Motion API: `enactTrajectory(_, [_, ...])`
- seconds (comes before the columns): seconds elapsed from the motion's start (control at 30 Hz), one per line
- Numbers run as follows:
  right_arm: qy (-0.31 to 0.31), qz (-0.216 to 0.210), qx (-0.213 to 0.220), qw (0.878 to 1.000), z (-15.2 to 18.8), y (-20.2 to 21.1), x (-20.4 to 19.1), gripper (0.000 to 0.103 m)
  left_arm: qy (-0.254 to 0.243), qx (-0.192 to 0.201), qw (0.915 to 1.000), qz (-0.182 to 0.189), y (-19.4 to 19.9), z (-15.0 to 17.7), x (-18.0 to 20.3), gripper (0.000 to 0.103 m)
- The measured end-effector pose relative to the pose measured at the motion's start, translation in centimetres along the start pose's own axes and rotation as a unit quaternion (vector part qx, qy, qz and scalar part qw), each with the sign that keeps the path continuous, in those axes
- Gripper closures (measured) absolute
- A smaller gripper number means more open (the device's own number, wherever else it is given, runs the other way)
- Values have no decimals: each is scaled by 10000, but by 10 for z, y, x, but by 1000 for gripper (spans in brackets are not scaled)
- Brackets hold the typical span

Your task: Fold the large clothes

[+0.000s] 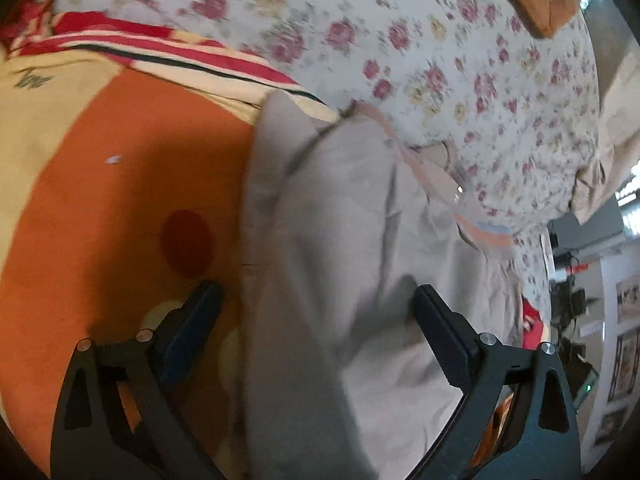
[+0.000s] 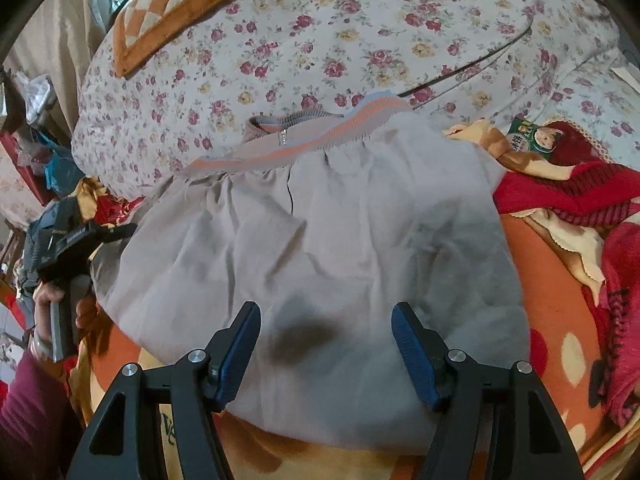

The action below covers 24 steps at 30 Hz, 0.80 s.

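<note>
I have a grey garment [image 2: 312, 264] lying on the bed, filling the centre of the right wrist view, its striped waistband [image 2: 320, 136] toward the upper centre against the flowered bedsheet [image 2: 320, 32]. An orange blanket [image 1: 120, 168] lies under it and shows at the left of the left wrist view.

Right tongs [image 2: 324, 344], bottom centre, stand spread above the cloth, pinching nothing. Left tongs [image 1: 316, 320] are spread wide and straddle the garment's side edge at the bottom of their own view; the pads do not press on it.

Risks as I judge them:
- The left tongs may close on the blanket together with the grey cloth, since both lie between the pads. The fold would then drag the bedding.
- The left wrist view is blurred, so I cannot place the edge exactly; a bite taken now may catch one layer only.
- The cloth is creased through the middle. Folding without smoothing would lock the creases in.
- With nothing holding the waistband, a one-sided pull may skew the whole piece toward the orange cushion [image 2: 172, 4] at upper left.
</note>
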State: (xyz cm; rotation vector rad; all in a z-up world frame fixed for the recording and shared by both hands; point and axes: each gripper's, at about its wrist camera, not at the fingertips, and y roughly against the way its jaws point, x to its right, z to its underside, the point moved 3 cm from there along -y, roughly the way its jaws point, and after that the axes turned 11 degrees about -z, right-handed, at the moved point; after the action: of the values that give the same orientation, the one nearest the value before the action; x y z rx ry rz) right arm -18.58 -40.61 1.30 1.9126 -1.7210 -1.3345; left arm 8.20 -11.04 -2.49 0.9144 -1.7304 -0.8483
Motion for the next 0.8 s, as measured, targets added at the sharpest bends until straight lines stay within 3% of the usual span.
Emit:
enactTrajectory(0.07, [30,25,-26,10000,0,-3,2,37,-118,-98,9998,138,-4,0,11,6])
enactTrajectory(0.17, [-29,28,-46,10000,-1,-9,5,37,-558,-99,9984,43,-4,9,26,16])
enactTrajectory(0.23, [-2,25,-42,10000,-2,-10,4,37,-732,-24,9973,34,-3,13,23,16])
enactTrajectory(0.37, [175,244,-57,9995,-7,-4,4,37,-233,-70,9987,440,-2,9,7,16])
enactTrajectory(0.43, [168,304,-22,9994,-10,2,7,37,-180,-109,9992,342,-3,9,9,16])
enactTrajectory(0.47, [138,308,9,9994,-12,5,9,37,-255,-85,9994,216,-3,10,13,20])
enactTrajectory(0.5, [66,307,78,9995,-13,10,13,37,-384,-44,9992,44,-3,12,19,46])
enactTrajectory(0.53, [-16,295,162,9994,-14,15,17,37,-583,-27,9983,-58,-3,15,27,61])
enactTrajectory(0.6, [-170,254,302,9991,-13,23,23,37,-647,108,9977,-153,4,17,36,79])
enactTrajectory(0.7, [-410,119,412,9982,-9,28,33,37,-577,317,9977,-151,26,17,54,84])
enactTrajectory(0.8, [-362,77,504,9980,-8,32,34,37,-886,583,9944,-20,54,22,89,88])
